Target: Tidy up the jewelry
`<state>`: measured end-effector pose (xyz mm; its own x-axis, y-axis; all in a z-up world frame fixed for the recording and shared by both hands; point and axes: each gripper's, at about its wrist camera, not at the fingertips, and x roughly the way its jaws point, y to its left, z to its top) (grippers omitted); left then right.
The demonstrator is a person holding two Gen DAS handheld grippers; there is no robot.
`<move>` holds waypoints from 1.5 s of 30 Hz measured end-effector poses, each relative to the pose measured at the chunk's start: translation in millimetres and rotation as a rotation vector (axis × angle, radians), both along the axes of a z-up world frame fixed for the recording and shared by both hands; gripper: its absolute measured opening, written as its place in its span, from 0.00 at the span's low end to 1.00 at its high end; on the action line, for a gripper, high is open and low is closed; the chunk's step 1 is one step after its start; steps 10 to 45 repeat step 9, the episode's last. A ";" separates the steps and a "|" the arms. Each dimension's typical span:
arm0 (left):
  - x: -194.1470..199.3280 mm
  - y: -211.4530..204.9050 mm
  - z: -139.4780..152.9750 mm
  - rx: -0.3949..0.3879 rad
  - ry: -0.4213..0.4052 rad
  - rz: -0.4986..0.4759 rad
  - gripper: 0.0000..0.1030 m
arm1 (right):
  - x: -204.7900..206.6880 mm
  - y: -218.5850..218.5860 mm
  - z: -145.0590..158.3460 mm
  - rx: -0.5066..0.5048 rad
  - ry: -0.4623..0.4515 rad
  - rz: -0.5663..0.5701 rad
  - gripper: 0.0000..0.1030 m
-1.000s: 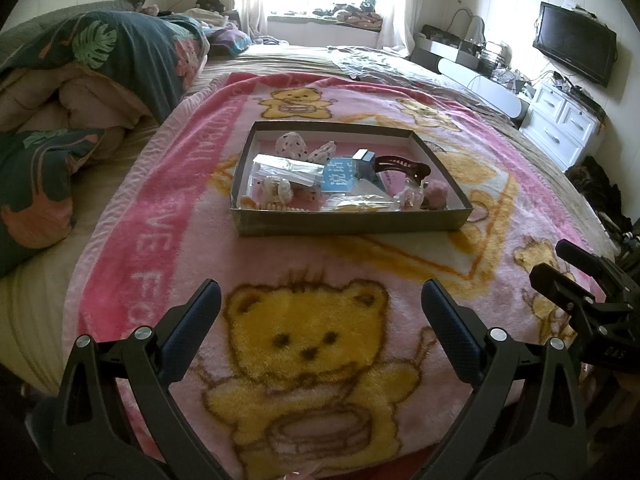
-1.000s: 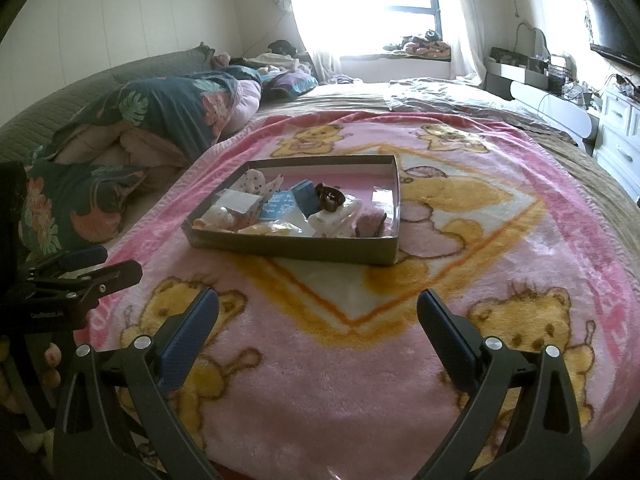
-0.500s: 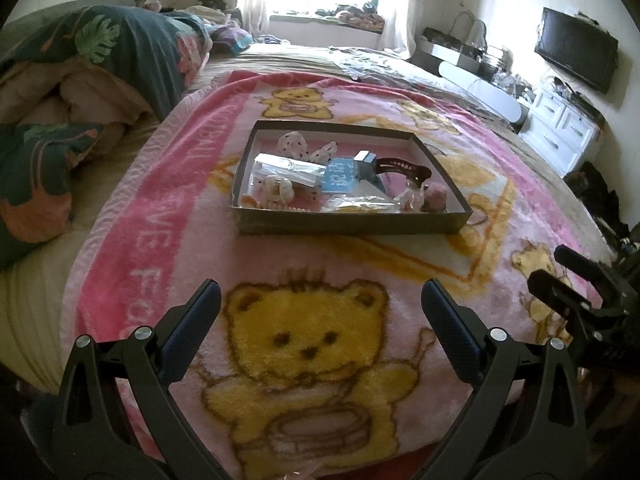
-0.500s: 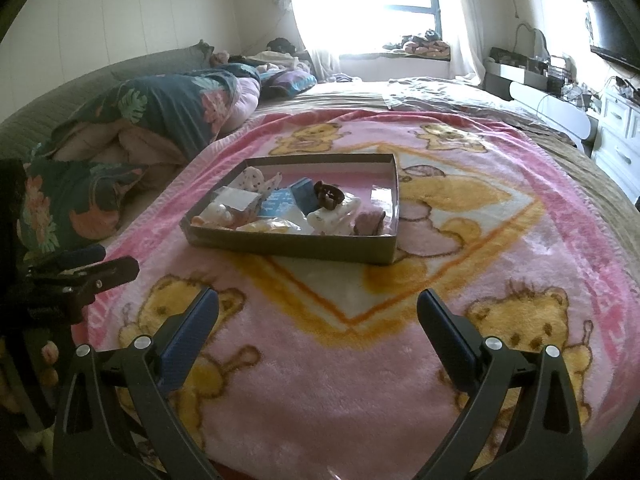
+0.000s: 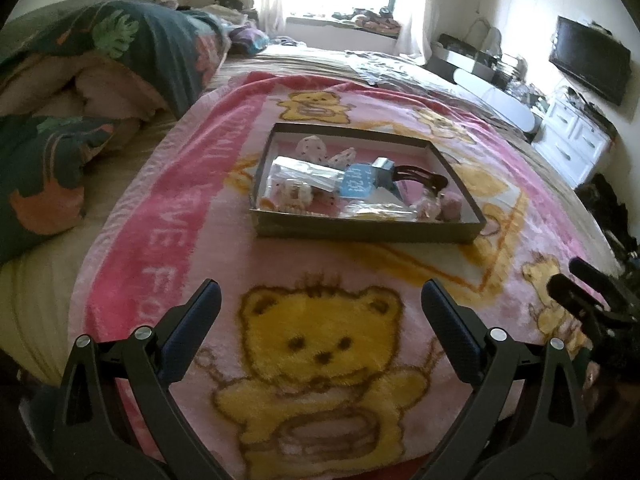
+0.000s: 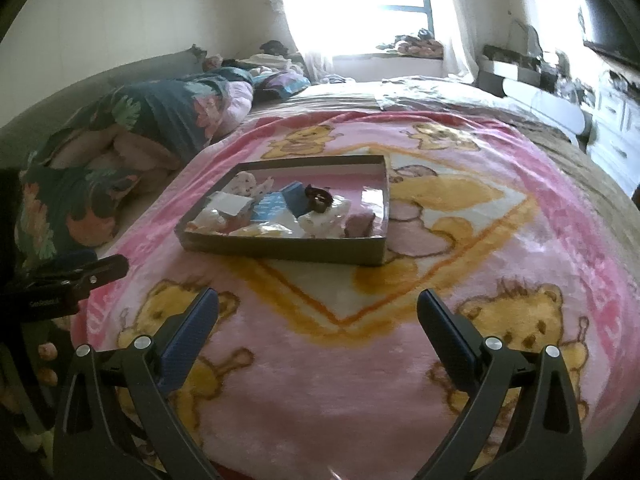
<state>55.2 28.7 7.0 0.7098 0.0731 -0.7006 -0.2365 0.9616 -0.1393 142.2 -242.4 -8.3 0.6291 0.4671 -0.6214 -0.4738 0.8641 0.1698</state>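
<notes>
A shallow grey box (image 5: 366,234) sits on a pink teddy-bear blanket (image 5: 168,248) spread over the bed, about midway across the blanket and closer to its far edge than to the grippers. The box holds a jumble of small jewelry pieces: a blue tag (image 5: 357,184) near the middle, a dark hair clip (image 5: 420,174) toward the right wall, a clear packet (image 5: 304,172) toward the left wall, and pale spotted pouches (image 5: 312,146) by the far wall. In the right wrist view a dark ring-shaped piece (image 6: 318,196) lies on top of the pile.

The left gripper (image 5: 320,316) hovers over the near edge of the blanket above a yellow bear, jaws spread wide and holding nothing. The right gripper (image 6: 318,316) hangs well apart from the box too, jaws equally spread and empty. A folded floral quilt (image 5: 120,52) lies along the bed's left edge.
</notes>
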 end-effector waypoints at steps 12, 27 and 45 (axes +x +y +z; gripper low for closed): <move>44.8 114.8 -32.5 0.014 0.094 0.278 0.91 | 125.5 -86.4 -46.0 -0.136 0.052 -0.344 0.96; 44.8 114.8 -32.5 0.014 0.094 0.278 0.91 | 125.5 -86.4 -46.0 -0.136 0.052 -0.344 0.96; 44.8 114.8 -32.5 0.014 0.094 0.278 0.91 | 125.5 -86.4 -46.0 -0.136 0.052 -0.344 0.96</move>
